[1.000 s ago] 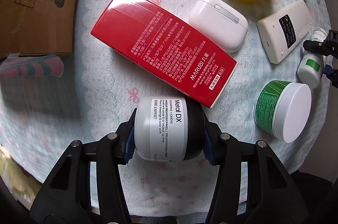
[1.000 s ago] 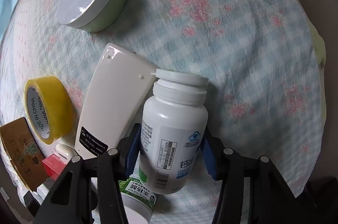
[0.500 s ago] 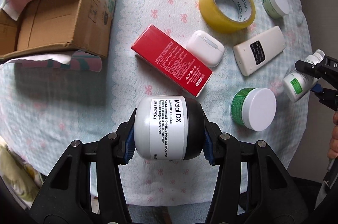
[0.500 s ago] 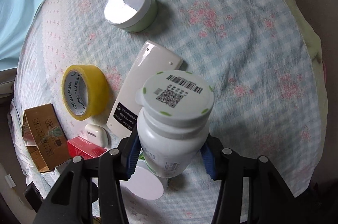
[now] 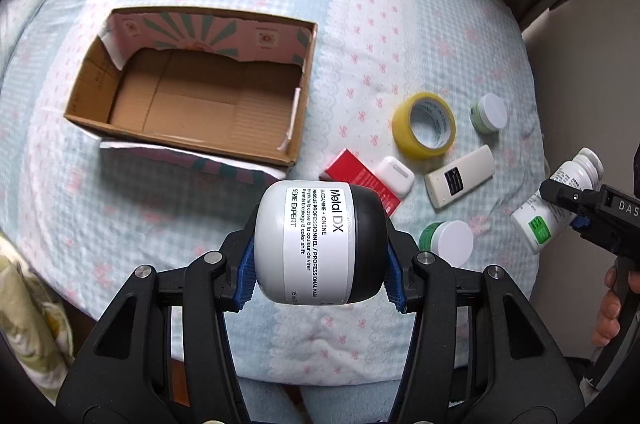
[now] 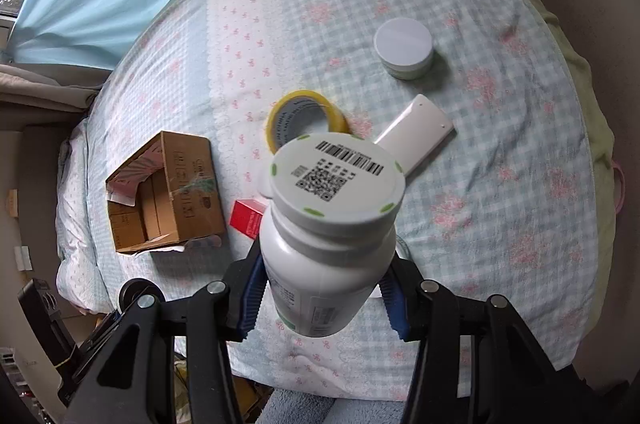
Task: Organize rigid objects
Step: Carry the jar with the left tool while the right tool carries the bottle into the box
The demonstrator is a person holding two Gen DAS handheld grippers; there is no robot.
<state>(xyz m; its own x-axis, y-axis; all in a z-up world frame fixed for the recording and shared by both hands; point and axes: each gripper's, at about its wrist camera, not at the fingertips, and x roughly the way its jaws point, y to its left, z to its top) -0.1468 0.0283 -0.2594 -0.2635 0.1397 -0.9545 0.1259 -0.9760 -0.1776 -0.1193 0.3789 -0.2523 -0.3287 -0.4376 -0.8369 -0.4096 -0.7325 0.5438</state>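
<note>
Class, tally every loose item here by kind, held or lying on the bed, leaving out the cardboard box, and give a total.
Round jars: 3
Pill bottle: 1
Tape roll: 1
Remote control: 1
Earbud case: 1
Red carton: 1
Total: 8

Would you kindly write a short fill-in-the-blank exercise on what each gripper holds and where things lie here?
The left gripper is shut on a ____ of hair mask.
The right gripper holds a white bottle with a ____ code on its cap.
The cardboard box is ____ inside.
The roll of tape is ____.

Missing: jar; QR; empty; yellow
</note>
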